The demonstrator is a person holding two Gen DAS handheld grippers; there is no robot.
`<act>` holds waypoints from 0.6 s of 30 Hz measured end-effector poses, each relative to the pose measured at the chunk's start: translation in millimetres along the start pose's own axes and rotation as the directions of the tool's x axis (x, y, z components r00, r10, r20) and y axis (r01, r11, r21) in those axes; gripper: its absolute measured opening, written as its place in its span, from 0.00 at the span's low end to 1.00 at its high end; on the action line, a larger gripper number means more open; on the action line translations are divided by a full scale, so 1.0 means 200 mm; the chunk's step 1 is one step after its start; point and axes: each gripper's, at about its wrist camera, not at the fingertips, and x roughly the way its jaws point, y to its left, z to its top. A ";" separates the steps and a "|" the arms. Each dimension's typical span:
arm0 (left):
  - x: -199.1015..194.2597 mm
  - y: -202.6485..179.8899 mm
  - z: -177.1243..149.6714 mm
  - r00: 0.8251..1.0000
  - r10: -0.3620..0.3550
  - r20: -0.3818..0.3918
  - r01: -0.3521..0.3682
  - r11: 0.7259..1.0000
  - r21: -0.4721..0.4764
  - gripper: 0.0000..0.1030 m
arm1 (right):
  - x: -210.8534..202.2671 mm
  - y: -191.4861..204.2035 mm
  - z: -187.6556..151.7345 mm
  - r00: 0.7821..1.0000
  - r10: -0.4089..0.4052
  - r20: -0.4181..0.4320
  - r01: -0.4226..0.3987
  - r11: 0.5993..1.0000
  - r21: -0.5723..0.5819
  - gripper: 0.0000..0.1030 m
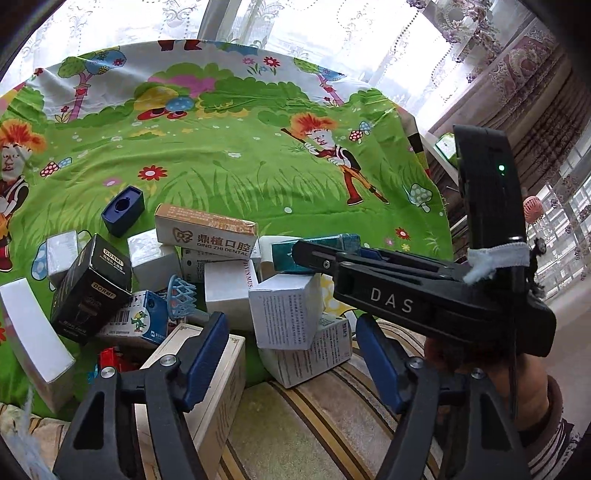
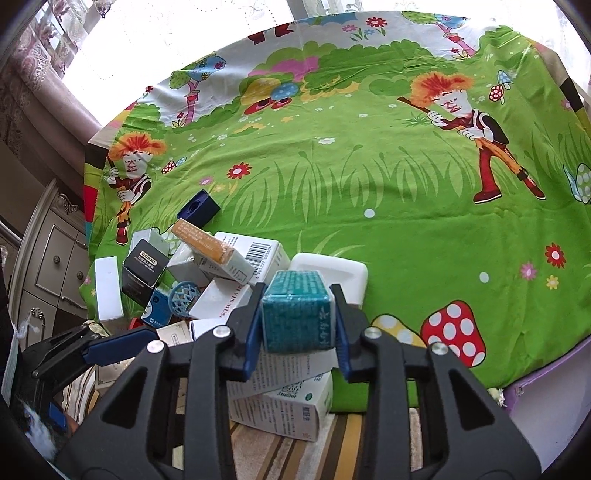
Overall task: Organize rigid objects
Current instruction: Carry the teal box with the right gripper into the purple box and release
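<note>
Right tool (image 2: 295, 325) clenched on teal box (image 2: 295, 314), blue pads touching both sides, box lifted just above the pile of cartons. Same teal box (image 1: 317, 245) seen from left cam, held at far end of the right tool's black body (image 1: 424, 295).

Left tool (image 1: 291, 354) released, pads wide apart, nothing between; hovering over near edge of pile, above wooden-look box (image 1: 207, 373) and a white printed carton (image 1: 284, 314).

Pile at near-left of bed: black DORMI box (image 1: 92, 288), dental carton w/ orange top (image 1: 207, 230), white cartons, light-blue mesh ball (image 1: 183, 295), small blue-white box w/ green cartoon figure (image 1: 144, 317), tall white box (image 1: 33, 343) leaning at left edge. Navy holder (image 1: 123, 210) lying apart, just beyond pile. White rounded tray (image 2: 332, 273) right behind teal box.

Surface: bed sheet (image 2: 388, 177), bright green w/ cartoon kids, mushrooms, flowers, trees; mostly bare past the pile. Striped beige cloth (image 2: 295, 454) at near edge under the cartons.

Room: lace curtains (image 1: 295, 22) w/ strong daylight behind bed; brown patterned drape (image 1: 524, 74) to the right; pale carved cabinet (image 2: 51, 258) at left side of right cam.
</note>
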 end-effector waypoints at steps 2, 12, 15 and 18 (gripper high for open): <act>0.03 -0.01 0.01 1.000 -0.006 -0.011 0.006 1.000 -0.005 0.67 | -0.02 -0.02 -0.01 1.000 0.014 0.011 -0.014 1.000 0.009 0.36; 0.11 -0.01 0.02 0.998 0.012 -0.056 -0.013 1.000 -0.022 0.36 | -0.11 -0.08 -0.05 0.997 0.027 0.071 -0.030 0.999 0.035 0.36; 0.10 -0.01 0.02 0.999 0.006 -0.047 -0.007 1.000 -0.026 0.16 | -0.17 -0.10 -0.06 0.995 0.033 0.095 -0.037 0.998 0.041 0.36; 0.09 -0.02 0.02 0.999 0.004 -0.039 -0.005 1.000 -0.020 0.11 | -0.20 -0.12 -0.08 0.994 0.041 0.105 -0.045 0.998 0.042 0.36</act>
